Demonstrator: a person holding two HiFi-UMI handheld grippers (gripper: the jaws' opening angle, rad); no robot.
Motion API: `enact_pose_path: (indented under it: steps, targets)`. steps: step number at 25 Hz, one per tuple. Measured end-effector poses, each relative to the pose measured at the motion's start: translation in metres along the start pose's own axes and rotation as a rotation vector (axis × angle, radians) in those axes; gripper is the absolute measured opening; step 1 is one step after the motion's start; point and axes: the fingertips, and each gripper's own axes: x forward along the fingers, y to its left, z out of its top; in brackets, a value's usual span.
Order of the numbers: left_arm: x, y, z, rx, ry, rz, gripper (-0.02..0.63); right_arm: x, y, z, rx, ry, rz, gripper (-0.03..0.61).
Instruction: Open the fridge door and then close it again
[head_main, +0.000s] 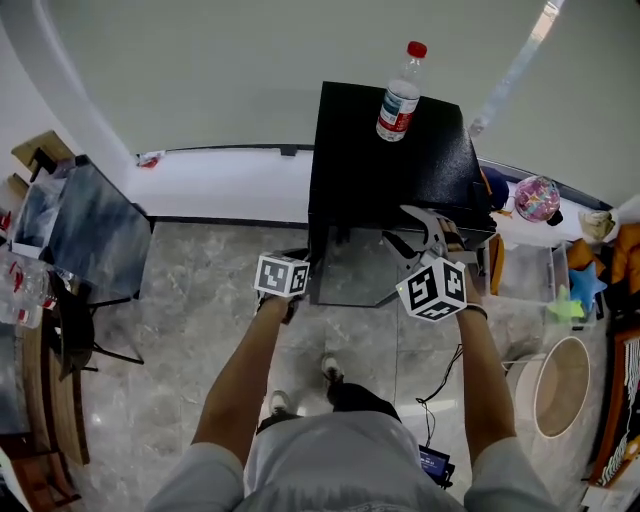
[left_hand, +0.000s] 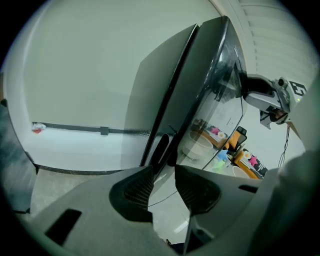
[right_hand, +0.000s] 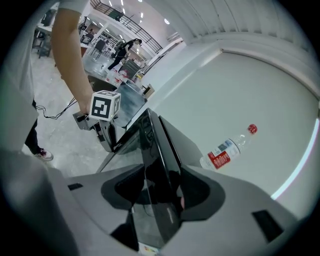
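Against the wall stands the fridge (head_main: 400, 170), with a bottle (head_main: 398, 105) on top. Its door (head_main: 350, 265) looks barely open, so most of the job is left: swing it wide, then shut it. Only the right gripper view shows the right gripper (right_hand: 161, 175) pinching the door's edge. Only the left gripper view shows the left gripper (left_hand: 164, 172) empty, jaws apart, near the door's other side.

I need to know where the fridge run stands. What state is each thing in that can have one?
Fridge door: nearly shut, ajar by a crack at most.
Water bottle: upright on the fridge, red cap on.
Left tongs: open, nothing between the jaws, close to the door's edge.
Right tongs: closed on the door's edge.
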Motion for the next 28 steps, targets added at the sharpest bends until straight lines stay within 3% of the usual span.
enact_pose_path:
  steps: [4, 8, 11, 16, 20, 23, 28]
  targets:
    - [-0.007, 0.001, -0.006, -0.007, 0.03, -0.043, 0.115, -0.002, -0.003, 0.001, 0.023, 0.001, -0.02, 0.209]
    - [-0.034, 0.005, -0.003, 0.099, 0.039, -0.054, 0.115, -0.022, -0.006, 0.01, 0.094, 0.005, -0.098, 0.173]
    - [-0.064, 0.014, 0.006, 0.163, 0.009, -0.034, 0.112, -0.043, -0.002, 0.019, 0.222, -0.004, -0.153, 0.172]
    - [-0.12, 0.001, 0.042, 0.26, -0.139, -0.05, 0.046, -0.09, -0.001, 0.017, 0.451, 0.018, -0.307, 0.131]
    - [-0.165, -0.019, 0.068, 0.353, -0.264, -0.07, 0.021, -0.128, 0.004, 0.013, 0.501, 0.093, -0.434, 0.072]
    - [-0.199, -0.038, 0.078, 0.423, -0.342, -0.075, 0.011, -0.155, 0.015, 0.03, 0.564, 0.055, -0.461, -0.003]
    - [-0.257, -0.064, 0.086, 0.526, -0.451, -0.07, 0.009, -0.19, 0.034, 0.063, 0.637, -0.01, -0.471, -0.003]
